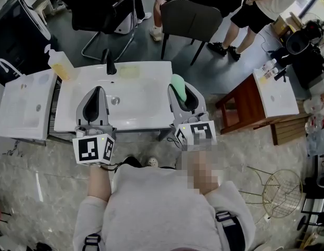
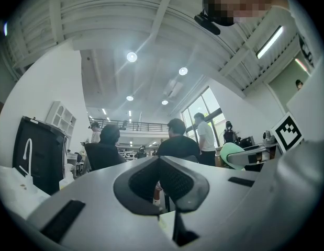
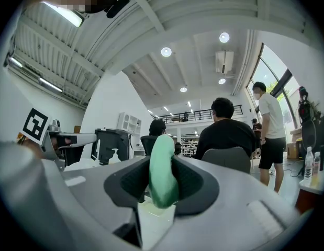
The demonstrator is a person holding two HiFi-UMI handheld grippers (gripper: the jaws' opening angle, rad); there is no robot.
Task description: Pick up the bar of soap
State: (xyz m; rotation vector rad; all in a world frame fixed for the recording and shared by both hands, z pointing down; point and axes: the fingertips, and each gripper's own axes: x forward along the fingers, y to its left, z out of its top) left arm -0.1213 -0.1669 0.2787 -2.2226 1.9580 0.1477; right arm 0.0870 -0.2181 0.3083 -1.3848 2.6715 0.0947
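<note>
The bar of soap [image 1: 178, 86], pale green and rounded, is clamped between the two jaws of the right hand-held gripper [image 1: 183, 95]. In the right gripper view the bar of soap [image 3: 163, 166] is seen standing on edge between the dark ribbed pads [image 3: 193, 181], which press on its two broad faces, while its upper end rises above the jaws of the right hand-held gripper [image 3: 162, 179]. In the head view the soap is found over the right edge of a white washbasin [image 1: 146, 114], clear of the basin's surface. The left hand-held gripper [image 1: 92, 106] is held over the left part of the same washbasin, near the round drain [image 1: 115, 101]. Its jaws are seen slightly apart in the left gripper view, with nothing between them: only the room behind is shown through the gap of the left hand-held gripper [image 2: 160, 184]. A cube with square markers [image 1: 93, 149] is carried at the rear of the left one, and another [image 1: 197, 132] at the rear of the right one. At the back of the washbasin a black faucet [image 1: 109, 61] is mounted, and a pump bottle [image 1: 59, 61] with yellowish liquid is stood at its back left corner. A pale yellow patch [image 1: 129, 72] is seen just beside the faucet; what it is cannot be told. A second white basin [image 1: 20, 109] is placed to the left, and a third [image 1: 277, 93] is set on a red-brown stand [image 1: 237, 109] to the right. Dark chairs [image 1: 188, 17] and several people are seen beyond the washbasin.
</note>
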